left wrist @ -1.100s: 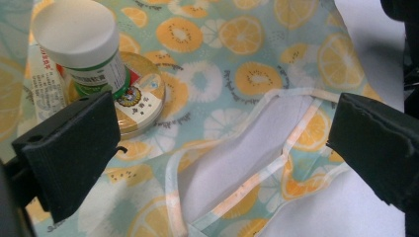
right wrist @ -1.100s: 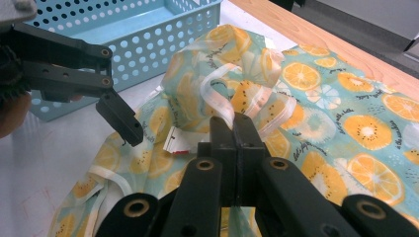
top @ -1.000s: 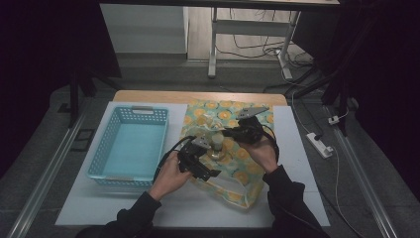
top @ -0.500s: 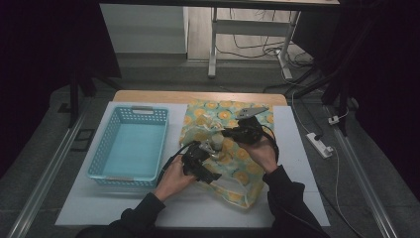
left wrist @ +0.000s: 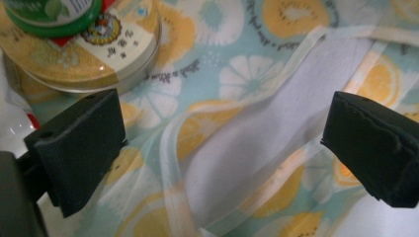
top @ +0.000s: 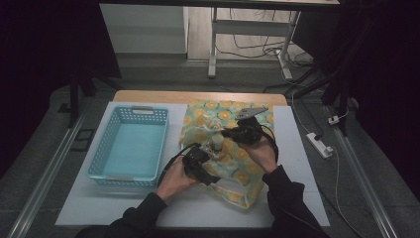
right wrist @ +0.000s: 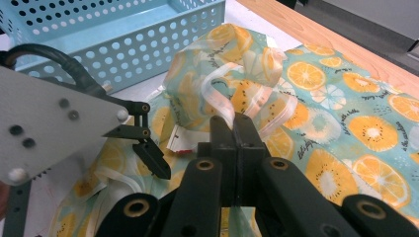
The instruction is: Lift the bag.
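A citrus-print cloth bag (top: 218,111) lies on the white table. A clear jar (top: 216,145) with a green lid (left wrist: 54,19) stands at the bag's mouth. My left gripper (top: 202,163) hovers low over the bag's fabric (left wrist: 247,74) beside the jar, open (left wrist: 222,128), with only cloth and a pale strap under it. My right gripper (top: 233,133) is shut (right wrist: 234,123) on the bag's pale strap (right wrist: 222,94) and holds that edge of the bag (right wrist: 346,123) up. One finger (right wrist: 153,160) of the left gripper shows at the left of the right gripper view.
A light blue perforated basket (top: 132,108) stands left of the bag, its wall (right wrist: 123,44) close to the raised cloth. A wooden strip (top: 198,95) runs along the table's far edge. A power strip (top: 319,145) lies on the floor at the right.
My left gripper has sunk a little toward the bag beside the jar. The right gripper has kept still with the strap in it.
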{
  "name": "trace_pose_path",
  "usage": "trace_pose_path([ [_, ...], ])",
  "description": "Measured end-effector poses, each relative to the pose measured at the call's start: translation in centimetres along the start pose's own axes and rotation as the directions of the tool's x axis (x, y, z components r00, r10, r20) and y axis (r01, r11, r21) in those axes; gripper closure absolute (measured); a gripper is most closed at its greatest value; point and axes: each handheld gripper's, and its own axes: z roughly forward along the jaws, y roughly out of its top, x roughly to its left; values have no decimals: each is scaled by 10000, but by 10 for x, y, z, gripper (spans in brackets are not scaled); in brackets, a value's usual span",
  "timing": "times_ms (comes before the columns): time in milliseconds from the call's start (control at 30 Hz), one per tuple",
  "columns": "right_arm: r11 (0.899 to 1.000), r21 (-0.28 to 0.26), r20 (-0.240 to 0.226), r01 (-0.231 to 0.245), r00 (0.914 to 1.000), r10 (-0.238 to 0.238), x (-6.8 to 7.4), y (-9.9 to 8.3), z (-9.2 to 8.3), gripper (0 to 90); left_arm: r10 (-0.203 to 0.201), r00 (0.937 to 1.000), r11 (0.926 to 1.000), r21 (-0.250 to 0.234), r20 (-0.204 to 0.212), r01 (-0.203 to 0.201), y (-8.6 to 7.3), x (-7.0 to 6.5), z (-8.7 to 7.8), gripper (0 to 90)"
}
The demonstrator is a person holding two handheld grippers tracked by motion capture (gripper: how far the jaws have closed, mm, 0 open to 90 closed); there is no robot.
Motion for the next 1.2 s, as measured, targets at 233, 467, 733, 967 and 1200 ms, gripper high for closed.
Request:
trace_pose_path([
  [233, 10000, 44, 4, -42, 10000, 42, -1, -1, 1, 900, 312, 9989, 9982, 524, -341, -294, -2, -2, 6, 71],
  [467, 10000, 38, -3, -58, 10000, 58, -2, -2, 1, 900, 606, 9947, 9961, 692, -828, -550, -3, -4, 0, 301],
  [733, 10000, 69, 18, -59, 10000, 59, -2, -2, 2, 900, 427, 9948, 9965, 750, -924, -358, -2, -6, -3, 594],
  [967, 9999, 103, 25, -109, 9999, 109, -4, -3, 2, 900, 94, 9964, 9969, 787, -837, -28, -1, -6, -4, 888],
  [1200, 9998, 152, -4, -91, 10000, 91, -4, -4, 3, 900, 66, 9944, 9977, 683, -1055, 7, 3, -9, -8, 893],
])
